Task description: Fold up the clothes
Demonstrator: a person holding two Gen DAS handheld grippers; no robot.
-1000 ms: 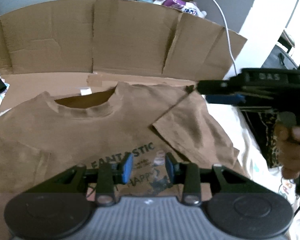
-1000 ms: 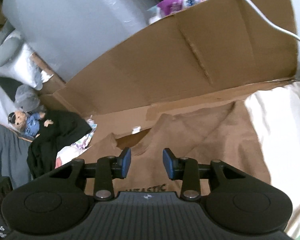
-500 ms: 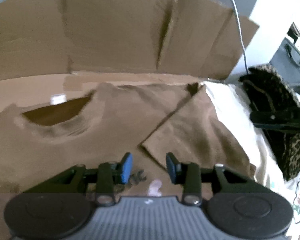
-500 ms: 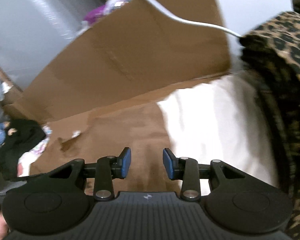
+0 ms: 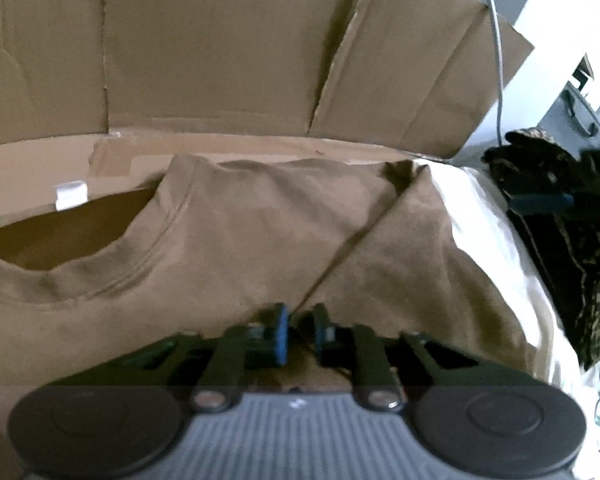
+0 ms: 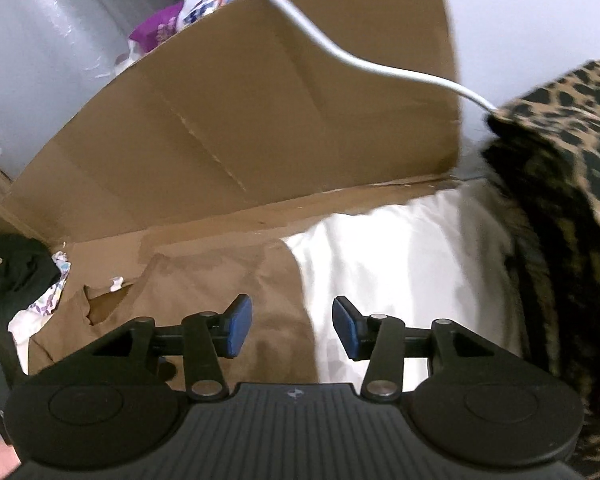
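- On flat cardboard (image 5: 40,156) lies the brown shirt (image 5: 228,248), right sleeve (image 5: 412,264) folded in over its chest.
- Left gripper (image 5: 300,334) is low on the shirt, fingers nearly together at the sleeve's edge; can't tell if it's pinching cloth.
- Right gripper (image 6: 292,326) is wide apart w/ nothing in it, above the shirt's side & a white sheet (image 6: 400,248).
- Leopard-print cloth (image 6: 572,184) sits on the right.

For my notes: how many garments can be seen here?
3: brown T-shirt spread on cardboard; leopard-print garment at right; dark garment at far left. More may be hidden.
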